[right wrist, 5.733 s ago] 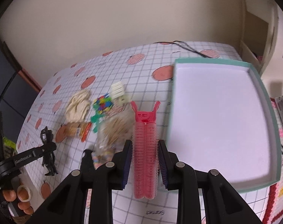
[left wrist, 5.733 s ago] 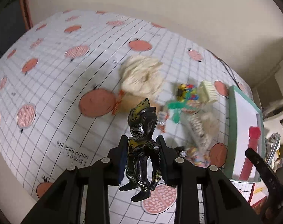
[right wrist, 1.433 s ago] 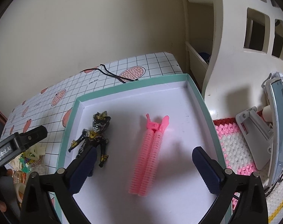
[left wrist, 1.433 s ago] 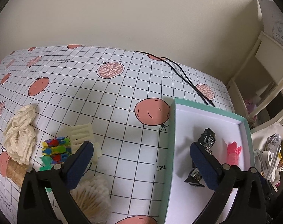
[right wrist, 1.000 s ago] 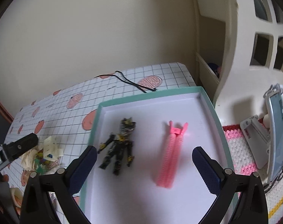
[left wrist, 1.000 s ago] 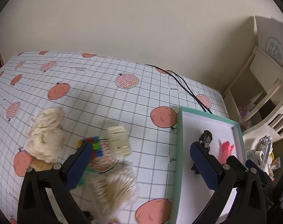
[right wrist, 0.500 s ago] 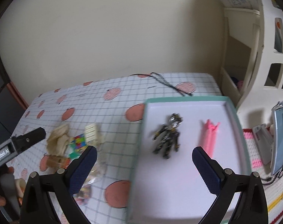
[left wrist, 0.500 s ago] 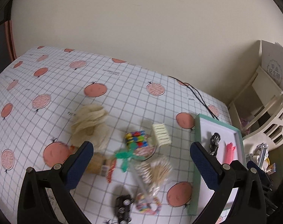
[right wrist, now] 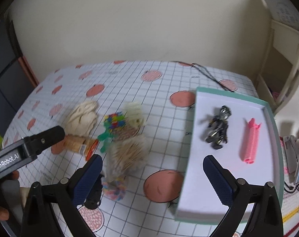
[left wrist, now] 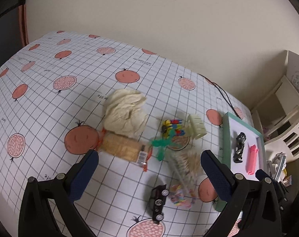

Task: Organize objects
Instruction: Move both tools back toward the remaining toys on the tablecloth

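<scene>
Both of your grippers hang spread wide and empty above the worktop (left wrist: 50,90). Just ahead of your left gripper (left wrist: 149,169), nearest of all, lies the black toy car (left wrist: 159,203), touching a small pastel packet (left wrist: 181,196). A little farther sit the clear bag of wooden sticks (left wrist: 186,164), the wrapped biscuit pack (left wrist: 123,148) and the green-stemmed bundle of coloured clips (left wrist: 172,129). Beyond those are the cream comb (left wrist: 196,126) and the crumpled cream cloth (left wrist: 125,112).

Your right gripper (right wrist: 152,177) straddles the near left edge of the green-rimmed tray (right wrist: 275,130). The dark action figure (right wrist: 218,128) and pink hair roller (right wrist: 250,142) already lie inside it, apart from each other.

The pile is the hazard. The car touches the packet, so a wide close could catch both or nudge the car into rolling. The stick bag looks soft and may sag or slip from a pinch. Your grippers hover close together, tilted down toward the worktop, so reaching for neighbouring things may make them collide.
</scene>
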### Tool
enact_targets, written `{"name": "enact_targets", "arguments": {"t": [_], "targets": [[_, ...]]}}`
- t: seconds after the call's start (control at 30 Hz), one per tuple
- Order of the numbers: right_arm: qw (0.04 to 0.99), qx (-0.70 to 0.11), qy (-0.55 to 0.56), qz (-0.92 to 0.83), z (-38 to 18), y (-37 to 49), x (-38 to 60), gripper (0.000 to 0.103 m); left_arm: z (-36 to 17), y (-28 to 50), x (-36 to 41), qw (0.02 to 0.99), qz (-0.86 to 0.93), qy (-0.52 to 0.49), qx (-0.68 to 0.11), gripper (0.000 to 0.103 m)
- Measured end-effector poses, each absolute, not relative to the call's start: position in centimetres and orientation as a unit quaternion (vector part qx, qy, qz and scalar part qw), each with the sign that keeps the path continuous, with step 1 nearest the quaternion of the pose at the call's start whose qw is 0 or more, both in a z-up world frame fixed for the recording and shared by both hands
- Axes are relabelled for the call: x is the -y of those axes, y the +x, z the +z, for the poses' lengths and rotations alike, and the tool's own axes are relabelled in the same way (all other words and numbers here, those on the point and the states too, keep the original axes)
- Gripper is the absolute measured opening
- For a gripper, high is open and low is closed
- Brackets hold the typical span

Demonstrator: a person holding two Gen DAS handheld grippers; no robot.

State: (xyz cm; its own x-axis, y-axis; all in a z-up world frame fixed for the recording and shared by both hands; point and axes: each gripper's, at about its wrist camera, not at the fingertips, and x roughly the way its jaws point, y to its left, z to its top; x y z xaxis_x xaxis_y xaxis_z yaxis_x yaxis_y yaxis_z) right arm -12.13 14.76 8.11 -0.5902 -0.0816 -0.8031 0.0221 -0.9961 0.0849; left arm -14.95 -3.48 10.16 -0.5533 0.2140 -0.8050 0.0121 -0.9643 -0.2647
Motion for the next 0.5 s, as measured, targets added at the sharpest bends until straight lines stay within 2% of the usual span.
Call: {"name": "enact_targets", "arguments": {"t": [0.5], "targets": [[0.043,-0.003,0.512,-0.858,3.7,-12.8,-11.9,0.103,6.1,-15.5,4.1,0.057,0.81,-0.569,0.132,0.103]]}}
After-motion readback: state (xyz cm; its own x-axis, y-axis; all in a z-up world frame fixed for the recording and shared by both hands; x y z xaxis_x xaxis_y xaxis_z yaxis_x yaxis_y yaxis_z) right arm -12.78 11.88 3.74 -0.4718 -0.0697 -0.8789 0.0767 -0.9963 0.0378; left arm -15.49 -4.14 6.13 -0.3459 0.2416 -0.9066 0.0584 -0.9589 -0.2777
